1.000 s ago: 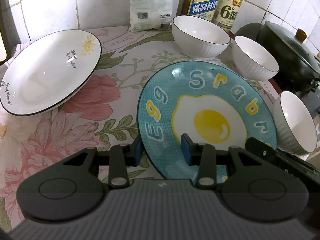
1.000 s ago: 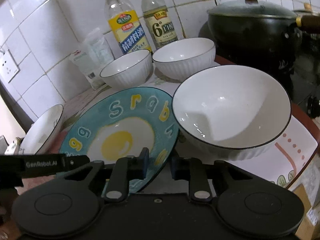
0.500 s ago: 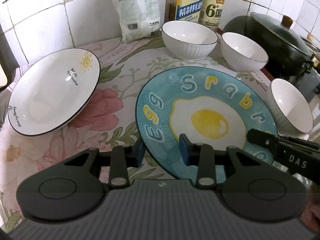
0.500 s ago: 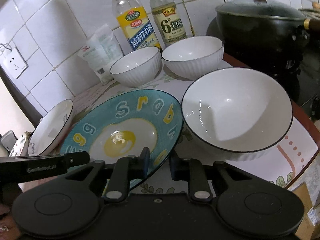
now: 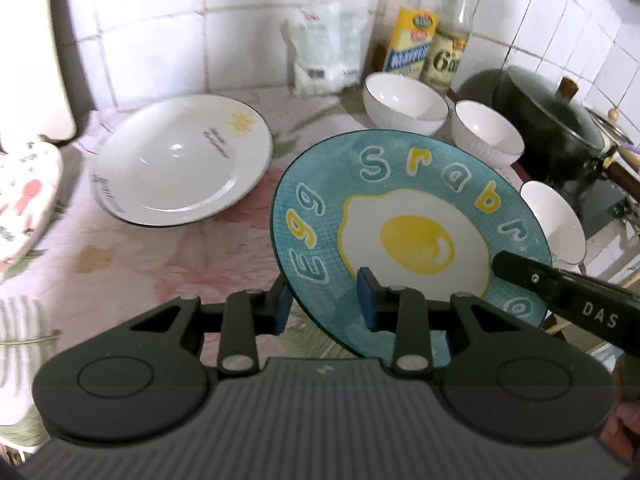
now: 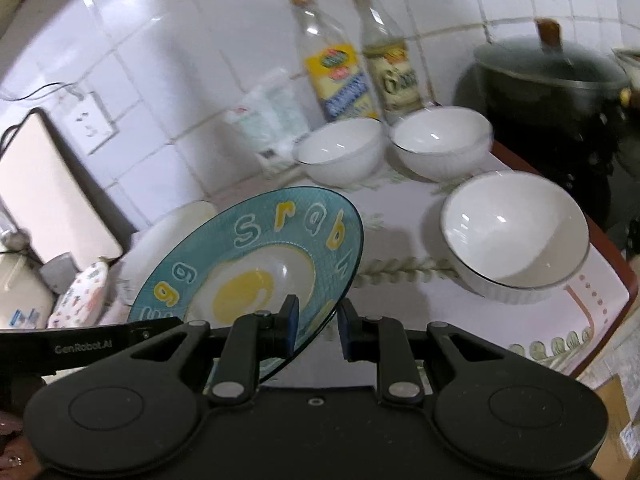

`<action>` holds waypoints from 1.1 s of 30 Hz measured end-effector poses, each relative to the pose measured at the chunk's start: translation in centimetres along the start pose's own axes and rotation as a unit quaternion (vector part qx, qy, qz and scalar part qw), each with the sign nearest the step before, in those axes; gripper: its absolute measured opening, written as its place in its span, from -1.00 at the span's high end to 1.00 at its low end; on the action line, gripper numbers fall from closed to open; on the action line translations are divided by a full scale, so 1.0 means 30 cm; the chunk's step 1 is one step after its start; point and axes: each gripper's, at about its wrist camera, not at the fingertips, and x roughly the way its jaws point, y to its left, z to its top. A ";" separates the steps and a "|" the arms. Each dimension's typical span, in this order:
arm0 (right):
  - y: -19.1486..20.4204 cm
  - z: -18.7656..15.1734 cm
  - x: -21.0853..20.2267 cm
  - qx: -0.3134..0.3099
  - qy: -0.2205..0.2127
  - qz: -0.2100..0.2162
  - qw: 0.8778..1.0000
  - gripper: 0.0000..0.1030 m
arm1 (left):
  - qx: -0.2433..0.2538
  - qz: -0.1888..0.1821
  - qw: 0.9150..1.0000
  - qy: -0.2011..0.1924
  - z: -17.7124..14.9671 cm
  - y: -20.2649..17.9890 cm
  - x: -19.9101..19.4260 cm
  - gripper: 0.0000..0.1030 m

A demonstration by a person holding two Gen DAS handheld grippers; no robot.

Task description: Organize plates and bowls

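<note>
A blue plate point(image 5: 404, 216) with a fried-egg picture hangs tilted above the floral counter, gripped at its near rim from both sides. My left gripper point(image 5: 323, 302) is shut on its left near edge, and my right gripper point(image 6: 318, 326) is shut on its right near edge. In the right wrist view the blue plate point(image 6: 256, 260) partly hides a white plate point(image 6: 160, 240). That white plate point(image 5: 180, 160), with a sun drawing, lies to the left on the counter. Three white bowls point(image 5: 404, 100) point(image 5: 486, 136) point(image 5: 554, 220) stand behind and to the right.
Two bottles point(image 5: 412, 36) and a white bag point(image 5: 324, 52) stand against the tiled wall. A dark lidded pot point(image 5: 552, 124) sits at the right. A patterned heart-shaped object point(image 5: 24, 200) lies at the left edge. The counter's right edge point(image 6: 616, 280) runs beside the nearest bowl.
Both grippers have risen with the blue plate, lifting it off the counter. The white plate and the bowls now look farther away and lower in both views.
</note>
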 end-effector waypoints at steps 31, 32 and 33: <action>0.505 0.206 0.167 -0.131 0.031 0.109 0.985 0.48 | -0.124 0.073 0.988 -0.062 0.131 0.458 -0.133 0.37; 0.512 0.207 0.190 -0.135 0.036 0.108 0.984 0.47 | -0.131 0.073 0.987 -0.057 0.134 0.474 -0.111 0.37; 0.517 0.208 0.212 -0.136 0.041 0.107 0.984 0.47 | -0.134 0.074 0.987 -0.053 0.135 0.484 -0.092 0.37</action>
